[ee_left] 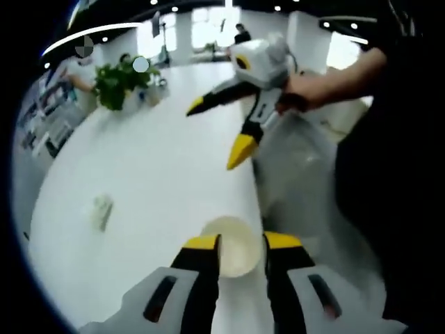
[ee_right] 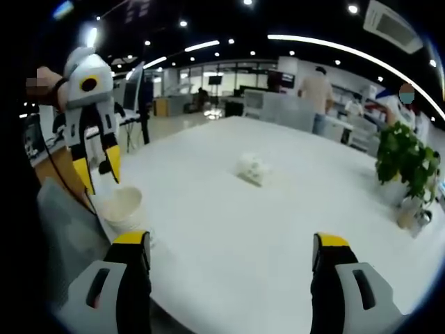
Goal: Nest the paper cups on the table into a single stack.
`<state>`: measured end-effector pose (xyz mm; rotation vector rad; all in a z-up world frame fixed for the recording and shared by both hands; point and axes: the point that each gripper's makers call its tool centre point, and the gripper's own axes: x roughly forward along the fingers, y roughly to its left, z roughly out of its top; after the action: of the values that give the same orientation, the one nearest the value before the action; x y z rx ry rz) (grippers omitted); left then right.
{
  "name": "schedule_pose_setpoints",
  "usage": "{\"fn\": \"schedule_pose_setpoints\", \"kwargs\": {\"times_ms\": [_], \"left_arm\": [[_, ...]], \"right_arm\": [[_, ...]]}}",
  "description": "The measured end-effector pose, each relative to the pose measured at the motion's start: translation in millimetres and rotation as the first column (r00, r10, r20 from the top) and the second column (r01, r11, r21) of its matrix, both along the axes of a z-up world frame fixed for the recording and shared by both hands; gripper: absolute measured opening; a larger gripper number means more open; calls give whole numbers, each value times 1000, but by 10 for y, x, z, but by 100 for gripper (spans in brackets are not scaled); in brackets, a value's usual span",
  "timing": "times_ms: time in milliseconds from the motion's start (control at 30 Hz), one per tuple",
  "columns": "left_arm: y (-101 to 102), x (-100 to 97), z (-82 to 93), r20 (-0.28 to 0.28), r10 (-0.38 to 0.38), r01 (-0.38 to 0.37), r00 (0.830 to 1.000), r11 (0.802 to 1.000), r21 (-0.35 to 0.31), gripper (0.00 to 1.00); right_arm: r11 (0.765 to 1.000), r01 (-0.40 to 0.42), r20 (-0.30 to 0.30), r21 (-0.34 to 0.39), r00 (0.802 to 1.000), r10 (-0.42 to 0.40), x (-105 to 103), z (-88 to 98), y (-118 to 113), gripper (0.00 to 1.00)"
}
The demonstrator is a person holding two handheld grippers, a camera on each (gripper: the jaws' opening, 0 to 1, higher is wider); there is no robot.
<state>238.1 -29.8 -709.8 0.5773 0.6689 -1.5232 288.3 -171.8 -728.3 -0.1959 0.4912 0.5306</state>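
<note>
White paper makes up the cup (ee_left: 231, 245) that sits between the yellow-tipped fingers (ee_left: 203, 245) of the left gripper (ee_left: 241, 243); the jaws stand close on either side of its rim, yet whether they press the wall cannot be told. The cup's mouth faces the camera and looks hollow, though blur makes it hard to say if a second cup is nested inside. In the right gripper view the same cup (ee_right: 122, 207) stands near the table's edge, just beyond the left finger (ee_right: 130, 252) of the right gripper (ee_right: 231, 252), whose jaws are spread wide with nothing between them. The left gripper (ee_right: 97, 170) hangs over that cup there, tips pointing down around it. In the left gripper view the right gripper (ee_left: 233, 129) hovers well ahead of the fingers, jaws parted, held by a hand (ee_left: 297, 97) whose arm is cut off by a dark sleeve. A small crumpled pale thing (ee_right: 252, 168) lies far out on the white table (ee_right: 278, 216), too blurred to identify. A potted green plant (ee_right: 408, 167) stands at the far right edge. People stand in the office behind.
</note>
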Motion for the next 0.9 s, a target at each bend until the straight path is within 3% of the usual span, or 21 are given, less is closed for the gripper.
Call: {"fn": "schedule_pose_setpoints", "kwargs": {"times_ms": [167,367,567,900], "left_arm": [[42,117,62,-28,94,-95,995,994,-51,30],[113,292,105,-55,201,-206,978,973,-108,35],[209,475,204,-84,322,-332,943,927,-173,41],[424,694,262,-75,443,-447,894,863,-234,53]], "right_arm": [[1000,-2,-4,1,1000,2,21,5,11,95],[1000,-16,-8,-1,1000,16,27,18,34,95],[999,-31,-13,-21,999,30,53,48,-9,95],[999,-35,-22,-33,999,34,106,77,-19,95]]}}
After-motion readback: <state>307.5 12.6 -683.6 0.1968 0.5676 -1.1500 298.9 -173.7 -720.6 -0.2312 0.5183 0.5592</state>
